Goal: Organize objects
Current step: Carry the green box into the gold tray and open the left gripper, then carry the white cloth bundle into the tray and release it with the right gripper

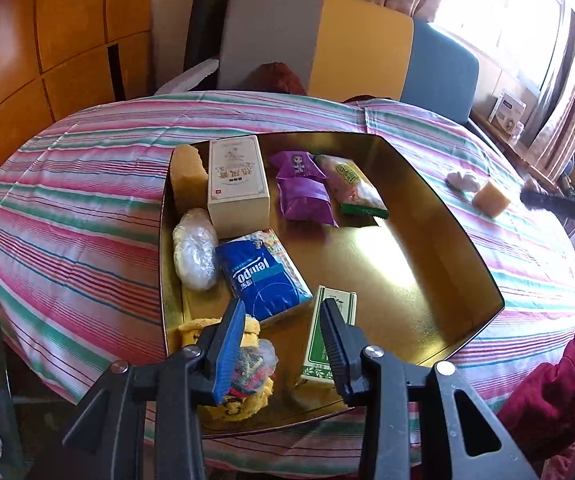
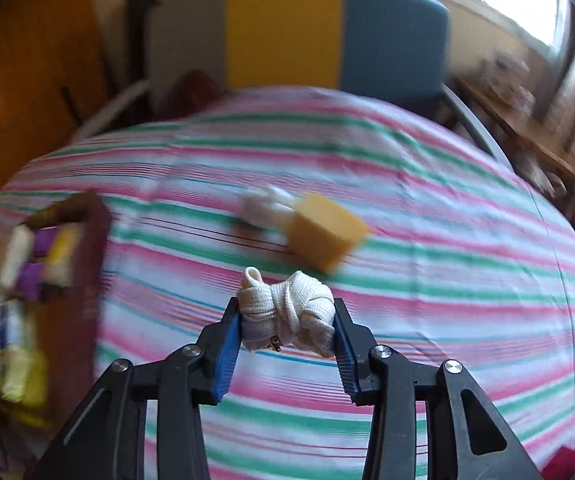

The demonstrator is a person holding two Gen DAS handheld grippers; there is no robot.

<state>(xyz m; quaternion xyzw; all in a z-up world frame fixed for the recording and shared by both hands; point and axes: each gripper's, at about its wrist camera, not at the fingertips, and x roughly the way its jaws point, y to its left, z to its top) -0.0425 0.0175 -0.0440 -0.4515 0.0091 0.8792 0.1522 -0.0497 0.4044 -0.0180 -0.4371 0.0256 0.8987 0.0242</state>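
Striped cloth in pink, green and white (image 1: 87, 208) covers a round bench, with a grey, yellow and blue chair back (image 1: 351, 40) behind its far edge and a bright curtained window at the far right.

A gold tray (image 1: 427, 272) sits in the middle of the bench. Along its left wall lie a yellow sponge (image 1: 187, 176), a clear plastic-wrapped bundle (image 1: 193, 248) and, at the near corner, a yellow knitted item (image 1: 243, 400). A cream box (image 1: 237, 180) stands beside the sponge, and a blue Tempo tissue pack (image 1: 261, 276) lies in front of it. A purple snack pouch (image 1: 303, 186) and a green-edged snack packet (image 1: 357, 186) lie side by side near the far wall. A green and white carton (image 1: 325, 332) stands near the tray's near edge.

The left gripper (image 1: 283, 344) hangs over the near part of the tray with its jaws apart and nothing between them.

The right gripper (image 2: 287, 336) is clamped on a knotted white cloth bundle (image 2: 287, 304), held above the cloth-covered bench to the right of the tray. Beyond it, on the bench, a yellow sponge block (image 2: 327, 232) lies just beside a second white bundle (image 2: 263, 206); this view is motion-blurred.
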